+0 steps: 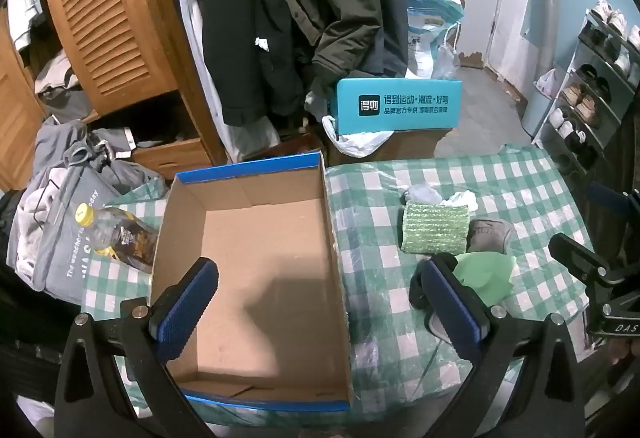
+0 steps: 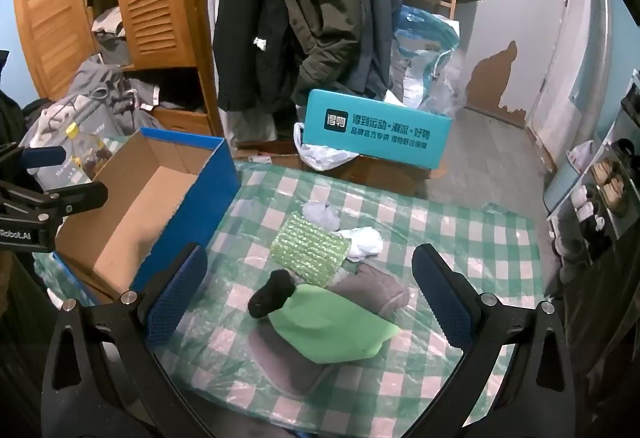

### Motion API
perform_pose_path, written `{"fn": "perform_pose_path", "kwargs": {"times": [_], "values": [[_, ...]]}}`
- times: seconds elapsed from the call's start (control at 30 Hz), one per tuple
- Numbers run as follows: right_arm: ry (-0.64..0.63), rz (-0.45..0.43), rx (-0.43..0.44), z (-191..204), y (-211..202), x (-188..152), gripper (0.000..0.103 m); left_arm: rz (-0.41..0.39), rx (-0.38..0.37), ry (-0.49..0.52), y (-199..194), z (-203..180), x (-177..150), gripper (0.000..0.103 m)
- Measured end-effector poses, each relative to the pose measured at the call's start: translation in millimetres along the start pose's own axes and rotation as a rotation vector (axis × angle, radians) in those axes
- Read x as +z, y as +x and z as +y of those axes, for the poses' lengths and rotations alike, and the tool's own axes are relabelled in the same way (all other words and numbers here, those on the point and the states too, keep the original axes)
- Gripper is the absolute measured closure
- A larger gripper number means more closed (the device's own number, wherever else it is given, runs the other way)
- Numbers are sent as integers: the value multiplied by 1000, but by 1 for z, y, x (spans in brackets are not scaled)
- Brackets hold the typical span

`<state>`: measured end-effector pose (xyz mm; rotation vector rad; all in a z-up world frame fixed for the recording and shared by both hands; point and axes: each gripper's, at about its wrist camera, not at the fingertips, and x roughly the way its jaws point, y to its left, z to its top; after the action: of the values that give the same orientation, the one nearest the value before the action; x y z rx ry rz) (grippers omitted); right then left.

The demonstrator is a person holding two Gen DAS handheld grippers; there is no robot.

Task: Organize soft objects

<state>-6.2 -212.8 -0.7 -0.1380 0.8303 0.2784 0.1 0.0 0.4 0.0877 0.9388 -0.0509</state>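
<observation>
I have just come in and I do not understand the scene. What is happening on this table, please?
A person holds a gripper in each hand over a table with a checked cloth. The left gripper hangs open above an empty cardboard box. The right gripper is open too, above a small heap of soft things: a green cloth, a black sock, a green sponge and grey pieces. Nothing is held, and nothing is in the box yet.
</observation>
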Motion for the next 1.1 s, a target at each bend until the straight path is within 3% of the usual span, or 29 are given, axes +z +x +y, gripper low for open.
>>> {"fn": "perform_pose_path", "kwargs": {"times": [1.1], "values": [[-4,11,-1,2,2,-1,2,-11,-5,-1,-1,1,-2,0]]}}
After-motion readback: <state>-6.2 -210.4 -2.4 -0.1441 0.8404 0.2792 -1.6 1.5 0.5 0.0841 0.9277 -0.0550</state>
